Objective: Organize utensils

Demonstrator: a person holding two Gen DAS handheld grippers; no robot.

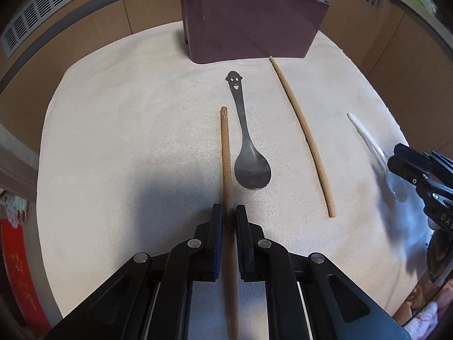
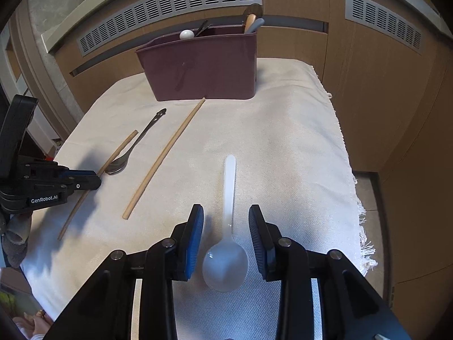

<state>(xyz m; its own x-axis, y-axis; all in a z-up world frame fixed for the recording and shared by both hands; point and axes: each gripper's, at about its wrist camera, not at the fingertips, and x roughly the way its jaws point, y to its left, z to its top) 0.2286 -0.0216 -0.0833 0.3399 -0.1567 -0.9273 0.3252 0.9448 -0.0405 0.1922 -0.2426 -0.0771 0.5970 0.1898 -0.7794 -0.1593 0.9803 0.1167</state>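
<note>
Our left gripper is clamped on a wooden chopstick; our right gripper stands wide, its jaws straddling the white plastic spoon without touching it. A metal spoon lies just beside the held stick, and a second chopstick lies apart, its far tip near the maroon utensil caddy. The white cloth is bare toward its frayed right edge.

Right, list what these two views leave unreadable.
- Holder contents: both views, its wall hides all but the utensil tops.
- Held chopstick, near end: left wrist view, cut off by the bottom edge.
- White spoon: left wrist view, blurred, bowl partly behind the right tool.
- Left tool grip: contact looks shut, unconfirmed.
</note>
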